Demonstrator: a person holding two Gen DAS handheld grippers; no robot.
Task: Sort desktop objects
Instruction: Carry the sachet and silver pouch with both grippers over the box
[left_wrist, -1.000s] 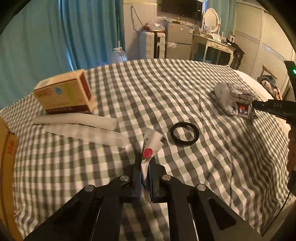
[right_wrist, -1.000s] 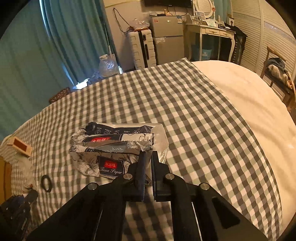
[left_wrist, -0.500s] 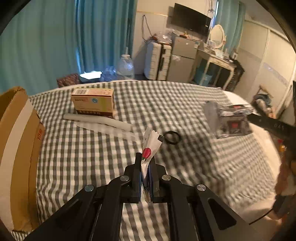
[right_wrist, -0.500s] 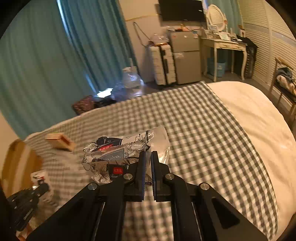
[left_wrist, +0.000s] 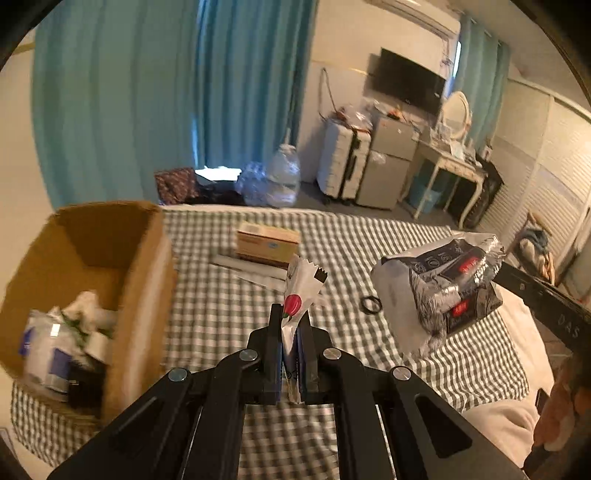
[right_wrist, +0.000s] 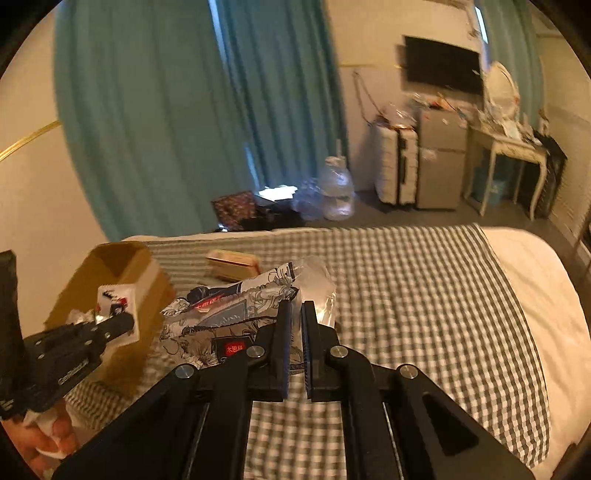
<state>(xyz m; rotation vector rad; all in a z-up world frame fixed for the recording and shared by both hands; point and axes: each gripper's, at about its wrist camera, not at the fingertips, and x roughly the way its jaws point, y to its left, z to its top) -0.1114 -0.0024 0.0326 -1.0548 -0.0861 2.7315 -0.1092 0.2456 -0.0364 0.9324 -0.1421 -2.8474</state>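
My left gripper is shut on a small white sachet with a red mark, held above the checked bed. My right gripper is shut on a silver and black tissue pack, lifted in the air; the pack also shows in the left wrist view. An open cardboard box with several items inside stands at the left; it shows in the right wrist view too. The left gripper with its sachet appears at the left of the right wrist view.
On the checked cloth lie a brown carton, two long white strips and a black ring. The bare white mattress lies to the right. Beyond the bed are a water jug, a suitcase and a small fridge.
Both grippers have risen and swung left toward the cardboard box, each carrying its item. The tissue pack has left the bed. The box has come fully into view.
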